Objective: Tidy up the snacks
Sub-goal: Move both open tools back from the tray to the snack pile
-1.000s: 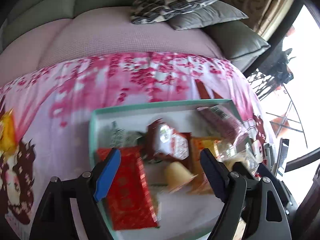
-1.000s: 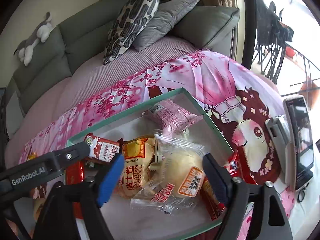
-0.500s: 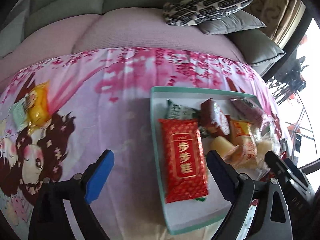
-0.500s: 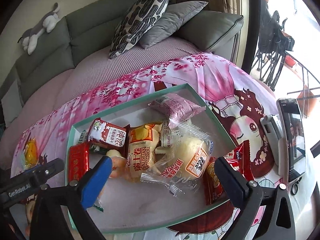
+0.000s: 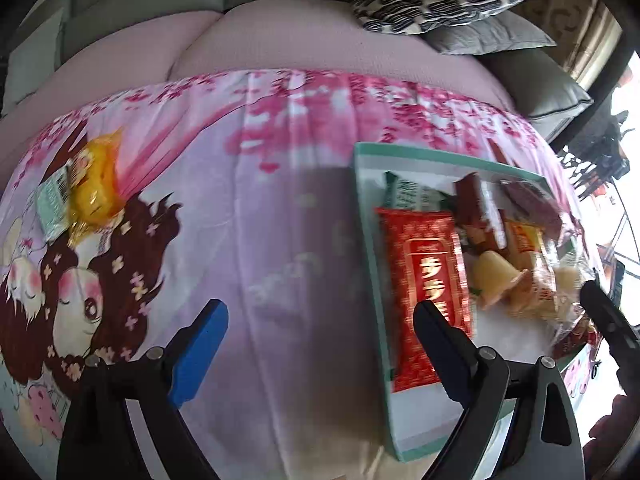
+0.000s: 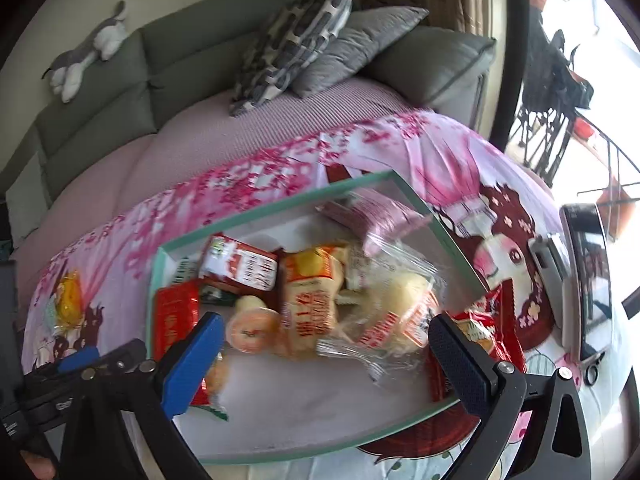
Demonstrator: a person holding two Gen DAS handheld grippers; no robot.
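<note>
- The left gripper [image 5: 320,332] is held with jaws spread wide above the bare pink cloth [image 5: 280,240], with nothing between them
- The right gripper [image 6: 324,344] is likewise spread wide, over the tray [image 6: 280,212]; its pads press on nothing
- The tray, green-rimmed, is set on the cloth and holds most of the snacks
- A red pack [image 5: 428,280] is laid along the tray's left side, with a green pack [image 5: 404,192] just beyond it
- A jelly cup [image 6: 252,326] is seen on its side near the tray's middle, touching a yellow pack [image 6: 312,300]
- A bun [image 6: 400,304] in clear wrap is lying beside the yellow pack; a pink pack [image 6: 372,216] is at the far corner
- A red-white carton [image 6: 240,266] is lying behind the jelly cup
- A red bag [image 6: 488,328] is draped over the tray's right rim
- A yellow sweet [image 5: 94,192] and a pale-green pack [image 5: 52,204] are left outside the tray, well apart from it at the cloth's left end
- A phone [image 6: 588,276] is seen at the right edge
</note>
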